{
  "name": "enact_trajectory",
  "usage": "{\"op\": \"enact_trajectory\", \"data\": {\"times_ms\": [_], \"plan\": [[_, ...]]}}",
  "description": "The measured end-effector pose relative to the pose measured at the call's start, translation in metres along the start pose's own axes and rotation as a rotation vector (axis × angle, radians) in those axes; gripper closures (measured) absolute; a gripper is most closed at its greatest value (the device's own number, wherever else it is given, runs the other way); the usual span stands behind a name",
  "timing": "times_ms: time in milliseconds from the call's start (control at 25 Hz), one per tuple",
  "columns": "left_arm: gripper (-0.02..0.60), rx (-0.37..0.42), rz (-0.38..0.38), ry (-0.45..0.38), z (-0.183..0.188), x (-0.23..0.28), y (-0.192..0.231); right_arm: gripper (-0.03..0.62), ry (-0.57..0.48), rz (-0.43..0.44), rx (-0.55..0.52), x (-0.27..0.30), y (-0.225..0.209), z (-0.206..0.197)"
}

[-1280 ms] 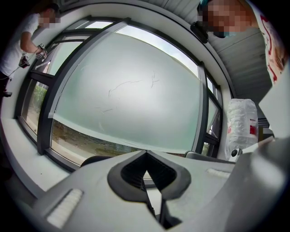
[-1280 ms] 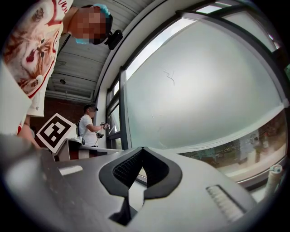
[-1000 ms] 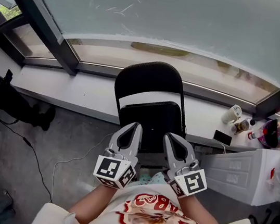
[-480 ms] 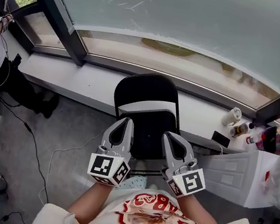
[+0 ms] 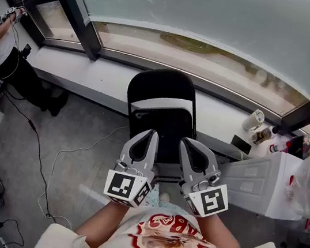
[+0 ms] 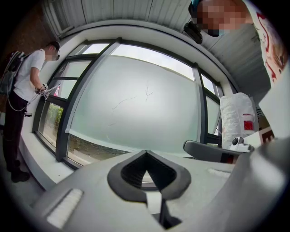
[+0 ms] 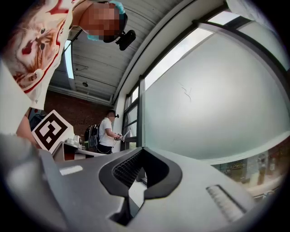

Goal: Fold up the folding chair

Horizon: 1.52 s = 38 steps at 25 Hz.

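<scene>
Both closed and empty, the left tongs [image 5: 148,134] and right tongs [image 5: 189,144] sit low in the frame's centre. The unfolded folding chair [image 5: 161,86] stands directly above them, its backrest toward the window [image 5: 219,14] and its seat about equally near either hand.

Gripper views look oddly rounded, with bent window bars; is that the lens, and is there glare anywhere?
Left gripper view: yes, a wide lens bows the window frame into arcs and darkens the corners. Right gripper view: same bowing; the frosted pane glows evenly, without hot spots. Head view: milder curving of the sill; soft, even daylight.
</scene>
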State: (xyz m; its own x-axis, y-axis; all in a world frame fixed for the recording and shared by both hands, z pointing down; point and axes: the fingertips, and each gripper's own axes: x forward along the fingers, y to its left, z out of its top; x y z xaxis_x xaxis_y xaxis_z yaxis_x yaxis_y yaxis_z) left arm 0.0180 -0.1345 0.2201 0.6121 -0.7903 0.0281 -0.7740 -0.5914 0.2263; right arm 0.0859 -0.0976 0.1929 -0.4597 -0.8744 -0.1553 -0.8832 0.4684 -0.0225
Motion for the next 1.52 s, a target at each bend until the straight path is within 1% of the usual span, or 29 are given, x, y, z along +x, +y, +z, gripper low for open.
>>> {"op": "enact_trajectory", "data": {"times_ms": [200, 360, 560, 720, 880, 960, 1040, 1240, 1320, 1400, 1520], "plan": [[0.578, 0.008, 0.018, -0.011, -0.006, -0.026, -0.014, 0.571, -0.01, 0.003, 0.01, -0.026, 0.01, 0.005], [0.578, -0.022, 0.03, 0.01, -0.005, -0.042, -0.017, 0.571, 0.023, -0.012, 0.01, -0.043, 0.015, -0.002], [0.578, 0.015, -0.005, 0.0, 0.002, -0.049, -0.026, 0.571, 0.025, -0.015, 0.003, -0.046, 0.026, 0.003], [0.578, 0.019, -0.038, -0.008, 0.005, -0.062, -0.026, 0.571, 0.03, -0.048, -0.007, -0.051, 0.038, 0.004], [0.578, 0.019, -0.072, 0.019, 0.001, -0.087, -0.022, 0.571, 0.042, -0.09, 0.0, -0.063, 0.062, 0.002], [0.578, 0.016, -0.095, 0.032, 0.0, -0.103, -0.02, 0.571, 0.049, -0.116, 0.01, -0.07, 0.08, 0.0], [0.578, 0.022, -0.118, 0.033, 0.003, -0.12, -0.017, 0.571, 0.049, -0.134, -0.005, -0.074, 0.101, 0.001], [0.578, 0.029, -0.163, 0.025, 0.012, -0.16, -0.014, 0.571, 0.012, -0.175, -0.003, -0.076, 0.148, 0.012], [0.578, 0.025, -0.178, 0.022, 0.01, -0.175, -0.011, 0.571, 0.02, -0.197, 0.003, -0.081, 0.163, 0.01], [0.578, 0.022, -0.196, 0.024, 0.005, -0.188, -0.01, 0.571, 0.005, -0.217, -0.004, -0.086, 0.177, 0.012], [0.578, 0.005, -0.221, 0.036, 0.0, -0.202, -0.012, 0.571, -0.008, -0.222, -0.02, -0.094, 0.197, 0.016]]}}
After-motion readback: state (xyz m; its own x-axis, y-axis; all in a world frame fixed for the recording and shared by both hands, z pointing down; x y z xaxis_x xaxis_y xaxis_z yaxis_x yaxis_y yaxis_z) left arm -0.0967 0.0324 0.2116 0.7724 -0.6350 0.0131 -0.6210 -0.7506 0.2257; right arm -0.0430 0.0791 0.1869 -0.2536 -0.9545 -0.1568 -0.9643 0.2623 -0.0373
